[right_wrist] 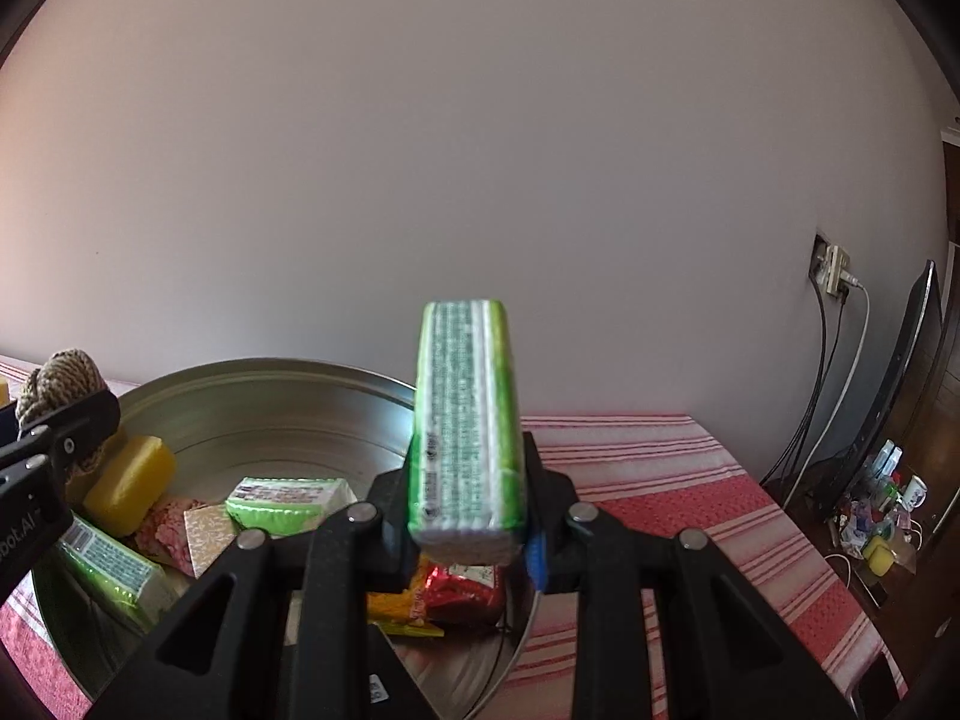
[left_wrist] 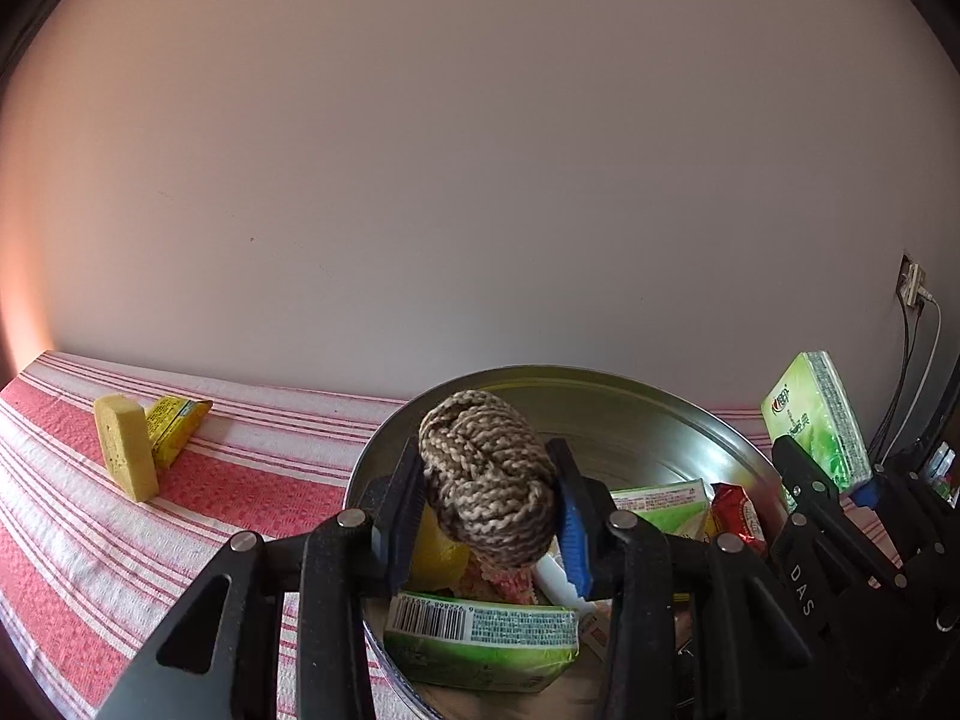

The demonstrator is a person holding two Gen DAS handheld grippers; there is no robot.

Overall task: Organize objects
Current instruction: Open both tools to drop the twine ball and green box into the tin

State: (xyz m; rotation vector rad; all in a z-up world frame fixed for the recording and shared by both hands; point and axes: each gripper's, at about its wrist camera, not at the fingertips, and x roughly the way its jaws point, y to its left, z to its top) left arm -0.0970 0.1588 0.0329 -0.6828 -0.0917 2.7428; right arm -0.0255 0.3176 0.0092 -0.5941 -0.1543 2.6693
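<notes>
My left gripper (left_wrist: 489,501) is shut on a brown-and-beige ball of yarn (left_wrist: 489,468) and holds it above the round metal basin (left_wrist: 630,402). My right gripper (right_wrist: 468,480) is shut on a green tissue pack (right_wrist: 465,420), upright above the basin's (right_wrist: 270,396) right rim. In the basin lie green tissue packs (right_wrist: 288,498), a yellow sponge (right_wrist: 129,483), a pink patterned packet (right_wrist: 174,534), and red (right_wrist: 462,591) and yellow snack packets. The right gripper with its pack shows at the right of the left wrist view (left_wrist: 816,420).
A yellow sponge (left_wrist: 126,447) stands on the red-striped tablecloth (left_wrist: 240,480) at far left, with a yellow packet (left_wrist: 174,426) leaning behind it. A wall socket with cables (right_wrist: 834,276) is on the right wall. Clutter sits on the floor (right_wrist: 876,516) beyond the table's right edge.
</notes>
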